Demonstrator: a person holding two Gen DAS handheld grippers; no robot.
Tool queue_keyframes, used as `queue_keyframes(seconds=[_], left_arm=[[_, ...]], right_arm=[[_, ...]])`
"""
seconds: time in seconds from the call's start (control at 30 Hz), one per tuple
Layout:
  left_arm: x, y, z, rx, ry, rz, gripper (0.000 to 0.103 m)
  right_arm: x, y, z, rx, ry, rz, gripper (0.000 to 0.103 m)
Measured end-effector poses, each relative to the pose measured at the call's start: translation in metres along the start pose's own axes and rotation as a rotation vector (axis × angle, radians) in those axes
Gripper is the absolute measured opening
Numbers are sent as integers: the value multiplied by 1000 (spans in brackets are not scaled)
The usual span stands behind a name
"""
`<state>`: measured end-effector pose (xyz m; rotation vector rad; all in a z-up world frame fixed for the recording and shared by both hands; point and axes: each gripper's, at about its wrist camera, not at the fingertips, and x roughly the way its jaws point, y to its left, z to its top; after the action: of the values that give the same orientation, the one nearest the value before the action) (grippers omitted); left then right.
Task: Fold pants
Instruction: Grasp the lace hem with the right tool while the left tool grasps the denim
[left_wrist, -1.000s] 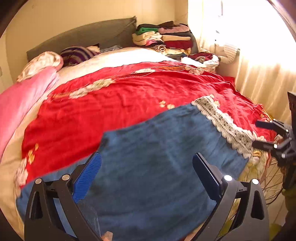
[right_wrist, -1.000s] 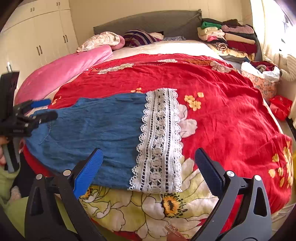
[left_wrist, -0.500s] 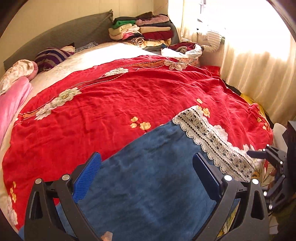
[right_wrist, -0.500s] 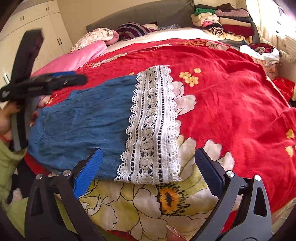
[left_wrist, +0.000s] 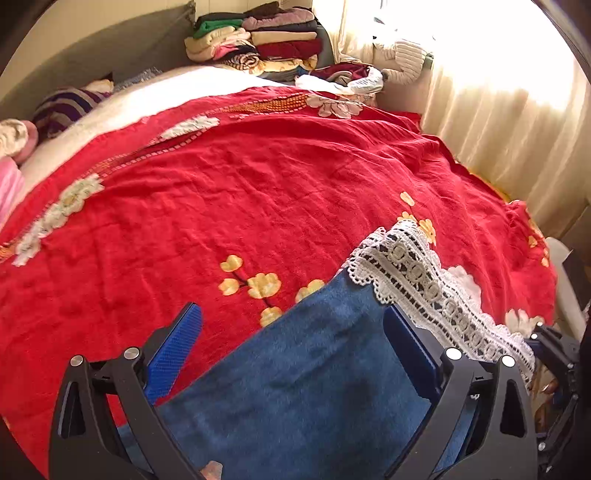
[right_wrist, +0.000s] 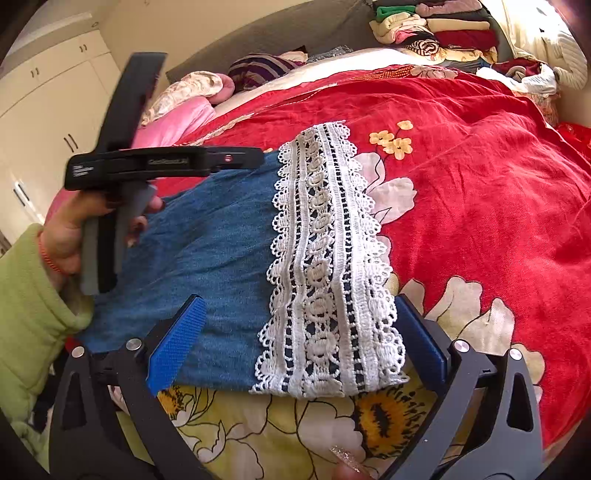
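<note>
— Looking around first, what covers the bed?
— A red blanket (left_wrist: 258, 192) with yellow and white flowers. Under it, at the near edge, a sheet (right_wrist: 280, 428) with big sunflowers shows.
— And the room?
— A pile of folded clothes (left_wrist: 255, 40) sits at the far end by the gray headboard (left_wrist: 110, 48). Bright curtains (left_wrist: 498, 122) hang on the right. A pink quilt (right_wrist: 177, 122) lies on the far left.
— Where are the pants?
— The blue pants (right_wrist: 218, 236) lie flat near the near edge of the bed. Their white lace hem (right_wrist: 328, 258) is on the right end.
— What does only the right camera show?
— White cupboards (right_wrist: 48, 110) on the left, and a hand (right_wrist: 70, 232) in a green sleeve (right_wrist: 26, 314) holding the left gripper (right_wrist: 255, 159) over the far side of the pants.
— And the left camera?
— The blue cloth fills the space between its fingers (left_wrist: 173, 350). The right gripper (left_wrist: 532, 341) peeks in at the right edge, but its tips are too hidden there.
— Are the jaws closed?
— No. In each own view the left gripper's jaws are spread wide, and the right gripper's (right_wrist: 295, 339) too, one blue finger on each side of the lace end. Neither one is pinching the cloth.
</note>
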<state>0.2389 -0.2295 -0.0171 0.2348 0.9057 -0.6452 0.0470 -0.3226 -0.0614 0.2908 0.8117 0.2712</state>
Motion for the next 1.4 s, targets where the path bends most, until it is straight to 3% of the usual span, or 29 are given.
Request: queue_keyframes(seconds=[0.07, 0.13, 0.2, 0.37, 0.43, 0.47, 0.57, 0.63, 0.8, 1.13, 1.3, 1.4], left_arm=[[7, 2, 1, -17, 9, -54, 94], [16, 3, 2, -32, 47, -92, 72], [22, 4, 0, -57, 65, -120, 68], [25, -1, -7, -71, 52, -176, 40], [23, -7, -9, -52, 42, -180, 21], [21, -10, -9, -36, 33, -173, 19], [17, -14, -11, -18, 12, -155, 15], [14, -12, -11, -33, -1, -164, 12], [-8, -2, -13, -83, -65, -219, 11], [-67, 38, -31, -220, -222, -306, 10], [-81, 61, -58, -262, -242, -220, 14], [-88, 91, -85, -392, -241, -195, 22]], right_arm=[[0, 1, 0, 3, -2, 1, 95], [3, 1, 2, -2, 4, 13, 94], [5, 2, 3, -8, 13, 19, 92], [10, 6, 6, -34, 24, 10, 73], [11, 9, 6, -53, 25, 19, 67], [11, 10, 6, -60, 25, 37, 55], [16, 14, 7, -60, 41, 126, 28], [19, 18, 7, -68, 45, 146, 24], [9, 35, 14, -104, 9, 168, 22], [-15, 106, 30, -343, -67, 196, 22], [-1, 142, 25, -465, -43, 213, 22], [20, 166, 16, -532, 15, 230, 22]])
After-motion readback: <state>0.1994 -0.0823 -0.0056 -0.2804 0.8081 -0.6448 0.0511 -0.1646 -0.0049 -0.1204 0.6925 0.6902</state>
